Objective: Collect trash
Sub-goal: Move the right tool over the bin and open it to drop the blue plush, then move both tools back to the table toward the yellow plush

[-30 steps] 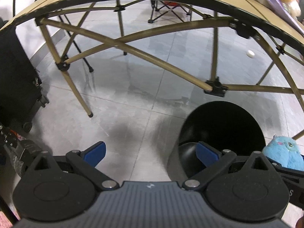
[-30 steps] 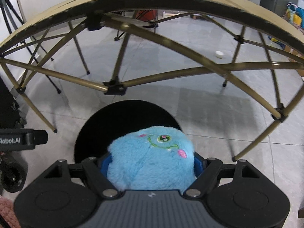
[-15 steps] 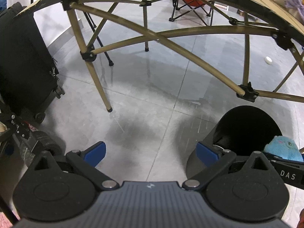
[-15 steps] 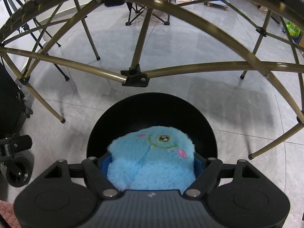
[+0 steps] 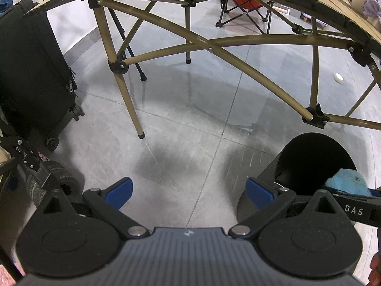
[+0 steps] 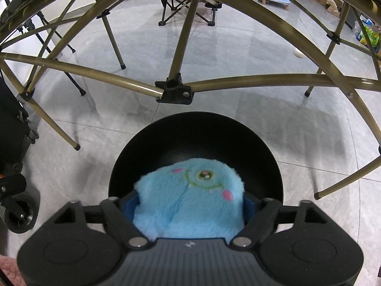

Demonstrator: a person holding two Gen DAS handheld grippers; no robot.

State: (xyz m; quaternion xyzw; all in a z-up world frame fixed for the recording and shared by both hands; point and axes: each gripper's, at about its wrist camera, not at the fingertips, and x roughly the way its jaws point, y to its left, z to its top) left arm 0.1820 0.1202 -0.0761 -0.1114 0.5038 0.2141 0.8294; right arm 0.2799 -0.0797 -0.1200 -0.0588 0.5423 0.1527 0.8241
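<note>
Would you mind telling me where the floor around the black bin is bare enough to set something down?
The widest bare tile patch lies between the table leg and the black bin, under the open left gripper. It is crowded at the suitcase and wheels. The bin mouth is taken: the right gripper, jaws opening, has the blue plush toy between them.

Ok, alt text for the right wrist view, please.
The right gripper, its jaws opening, has a fluffy blue plush toy between its fingers, directly above a round black bin on grey floor tiles. Behind the bin stands the brass-coloured frame of a folding table.
</note>
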